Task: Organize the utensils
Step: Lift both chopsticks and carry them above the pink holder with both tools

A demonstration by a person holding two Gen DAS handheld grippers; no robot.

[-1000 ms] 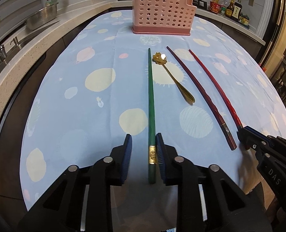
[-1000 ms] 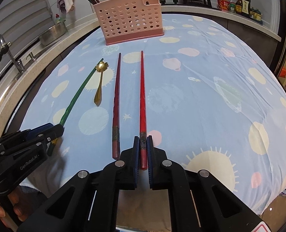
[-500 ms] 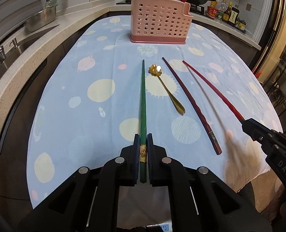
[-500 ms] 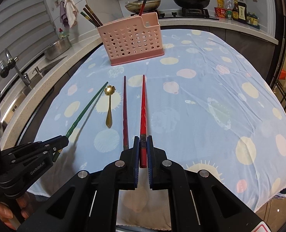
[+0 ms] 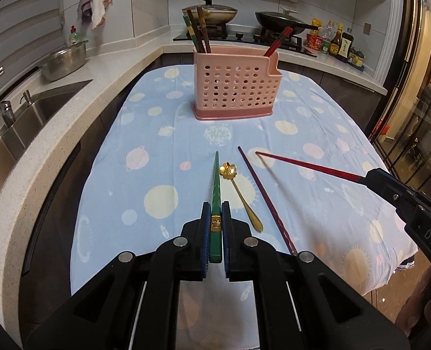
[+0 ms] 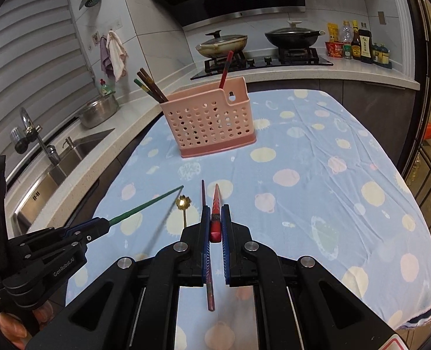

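Note:
My left gripper [image 5: 216,227] is shut on a green chopstick [image 5: 216,186] and holds it above the cloth, tip pointing at the pink utensil basket [image 5: 235,87]. My right gripper [image 6: 215,227] is shut on a red chopstick [image 6: 216,204], also lifted and pointing forward. It shows in the left wrist view as the red chopstick [image 5: 305,164] held from the right. A gold spoon [image 5: 240,195] and a dark red chopstick [image 5: 266,198] lie on the cloth between the grippers. The basket [image 6: 209,122] holds several chopsticks.
The table has a blue spotted cloth [image 5: 157,157]. A sink [image 5: 25,116] and counter run along the left. A metal bowl [image 5: 65,61] sits by the sink. A stove with pans [image 6: 262,46] and sauce bottles [image 6: 358,43] stand behind the table.
My left gripper closed on the green chopstick. Both grippers lifted their chopsticks off the cloth and rose, so the basket now looks farther away.

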